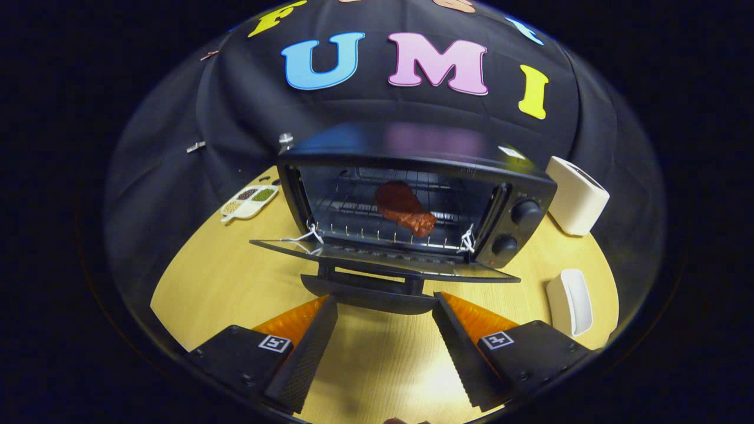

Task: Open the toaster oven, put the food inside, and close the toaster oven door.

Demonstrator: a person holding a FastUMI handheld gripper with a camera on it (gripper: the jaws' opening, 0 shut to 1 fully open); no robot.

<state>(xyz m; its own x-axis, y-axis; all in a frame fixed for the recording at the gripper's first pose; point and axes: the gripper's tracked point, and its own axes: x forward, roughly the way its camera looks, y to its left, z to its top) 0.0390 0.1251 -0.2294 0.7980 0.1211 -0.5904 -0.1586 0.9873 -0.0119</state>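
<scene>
Item: toaster oven (412, 194), at the back middle of the wooden tabletop (212, 282), door (383, 259) dropped flat toward the gripper (386, 306); food (405, 208) lies on the rack inside; gripper fingers spread wide, holding nothing, tips just short of the door handle (370, 291). Risk: a lift from one corner could let the door slip and slam, or shove the oven back. Surroundings: sectioned dish (248, 200) near the left edge, two white containers (576, 195) toward the right edge, black cloth wall behind.

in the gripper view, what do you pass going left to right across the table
divided snack dish → toaster oven, door down, meat on its rack → white toaster. The gripper, jaws open and empty, sits just short of the door handle.
</scene>
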